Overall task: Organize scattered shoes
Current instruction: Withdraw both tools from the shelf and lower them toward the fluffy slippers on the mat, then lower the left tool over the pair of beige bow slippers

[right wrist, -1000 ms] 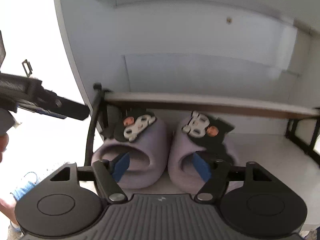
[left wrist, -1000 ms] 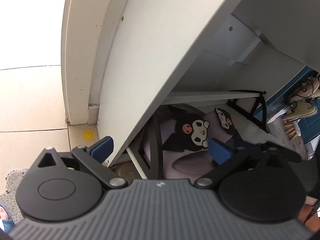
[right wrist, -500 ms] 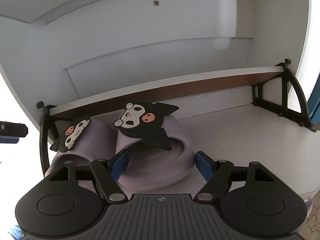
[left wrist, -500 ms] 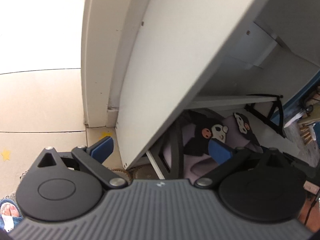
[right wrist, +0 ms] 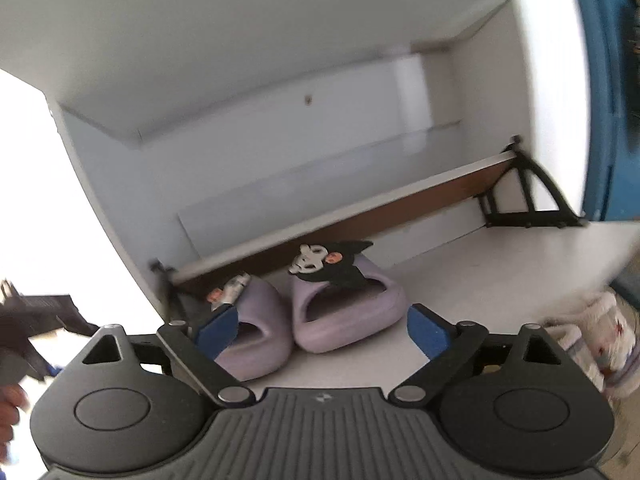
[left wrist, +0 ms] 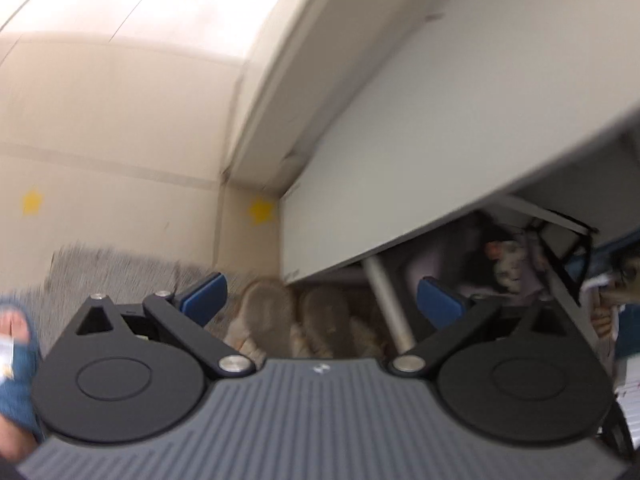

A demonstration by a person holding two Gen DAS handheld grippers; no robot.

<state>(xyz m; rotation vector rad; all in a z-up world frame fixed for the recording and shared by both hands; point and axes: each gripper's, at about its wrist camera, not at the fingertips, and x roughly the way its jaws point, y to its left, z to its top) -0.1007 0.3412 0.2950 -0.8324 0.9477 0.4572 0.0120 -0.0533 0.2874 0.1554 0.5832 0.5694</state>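
Two purple slippers with black cartoon faces stand side by side on the white cabinet floor (right wrist: 500, 264), the left one (right wrist: 256, 340) and the right one (right wrist: 344, 304), toes toward the back. My right gripper (right wrist: 320, 328) is open and empty just in front of them, not touching. My left gripper (left wrist: 320, 300) is open and empty outside the cabinet, over a pair of grey-brown fuzzy slippers (left wrist: 296, 320) on the floor. The purple slippers show blurred in the left wrist view (left wrist: 504, 264).
A low shelf on black brackets (right wrist: 520, 188) runs behind the purple slippers. A white fluffy slipper (right wrist: 596, 340) lies at the right on the floor. The white cabinet side panel (left wrist: 420, 168), a grey mat (left wrist: 112, 268), yellow star stickers (left wrist: 260, 210) and my foot (left wrist: 16, 328) surround the left gripper.
My right gripper has pulled back from the purple slippers, which stay on the cabinet floor. My left gripper has swung down and left toward the floor, bringing the fuzzy slippers into view.
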